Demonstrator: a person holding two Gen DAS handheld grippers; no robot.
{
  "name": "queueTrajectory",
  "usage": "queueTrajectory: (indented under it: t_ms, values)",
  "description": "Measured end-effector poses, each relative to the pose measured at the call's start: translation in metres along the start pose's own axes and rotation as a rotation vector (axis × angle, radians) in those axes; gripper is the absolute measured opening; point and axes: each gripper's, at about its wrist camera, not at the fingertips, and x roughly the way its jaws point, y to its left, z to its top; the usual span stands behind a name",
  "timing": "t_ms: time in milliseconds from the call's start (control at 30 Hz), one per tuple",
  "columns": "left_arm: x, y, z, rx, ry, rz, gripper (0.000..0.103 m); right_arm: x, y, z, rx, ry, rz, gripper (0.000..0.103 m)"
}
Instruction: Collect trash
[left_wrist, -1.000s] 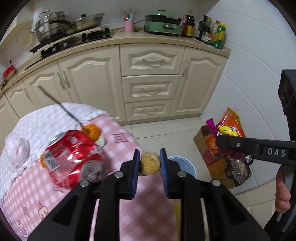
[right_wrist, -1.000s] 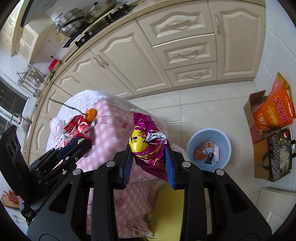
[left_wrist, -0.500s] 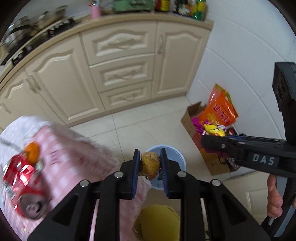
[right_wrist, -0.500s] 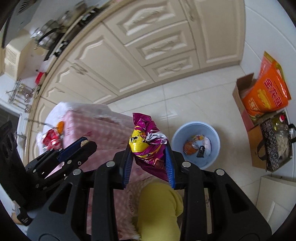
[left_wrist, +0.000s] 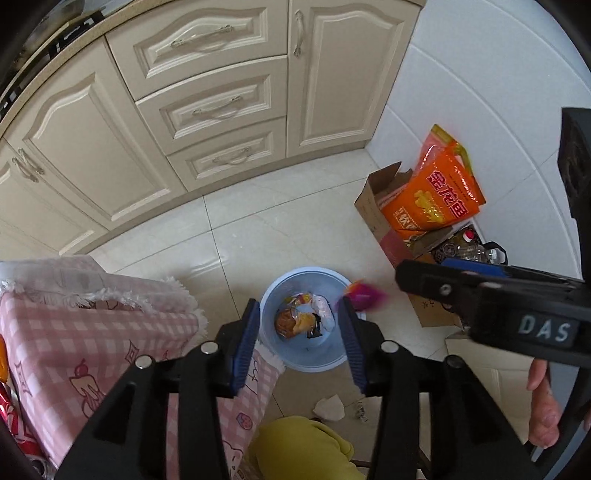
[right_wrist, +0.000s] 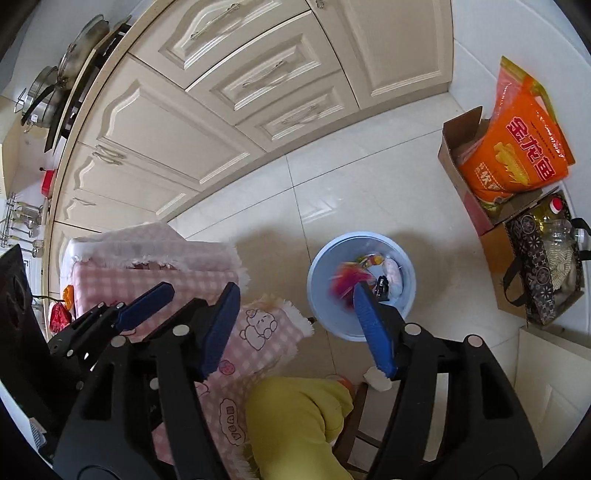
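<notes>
Both of my grippers hang over a light blue bin (left_wrist: 314, 363) (right_wrist: 317, 258) on the floor beside the table. The left gripper (left_wrist: 298, 314) (right_wrist: 147, 299) points down at the bin, its jaws opening with nothing between them. A brownish round piece (left_wrist: 286, 323) lies among the trash inside. The right gripper (right_wrist: 295, 288) (left_wrist: 424, 277) is opening too, and its blue pads stand wide apart. A purple and yellow wrapper (right_wrist: 345, 284) (left_wrist: 364, 295), blurred, drops free of the pads into the bin. A crushed red can (right_wrist: 59, 317) stays on the pink checked table (left_wrist: 92, 332) (right_wrist: 147, 273).
Cream cabinets (left_wrist: 207, 110) line the far side of the tiled floor. A cardboard box with an orange bag (left_wrist: 436, 195) (right_wrist: 517, 147) and a patterned bag (right_wrist: 543, 266) stand at the right wall. Crumpled paper (left_wrist: 328, 406) lies near the bin. A person's yellow clothing (right_wrist: 295, 424) shows below.
Both grippers swung off the table and down over the bin. The left jaws opened and let go of the brown ball. The right jaws opened and released the purple wrapper.
</notes>
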Motion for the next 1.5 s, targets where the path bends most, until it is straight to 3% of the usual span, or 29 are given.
queueTrajectory:
  t_ms: [333, 767, 1100, 1500]
  values:
    - [-0.009, 0.003, -0.001, -0.018, -0.017, 0.012, 0.043, -0.005, 0.007, -0.007, -0.031, 0.006, -0.01, 0.064]
    - [-0.065, 0.005, -0.026, -0.03, -0.113, 0.018, 0.047, -0.052, 0.028, -0.039, -0.06, -0.078, -0.021, 0.064]
    - [-0.146, 0.038, -0.065, -0.084, -0.258, 0.027, 0.052, -0.092, 0.094, -0.071, -0.169, -0.158, 0.017, 0.064]
    - [-0.212, 0.127, -0.128, -0.228, -0.368, 0.07, 0.055, -0.094, 0.198, -0.108, -0.351, -0.174, 0.025, 0.071]
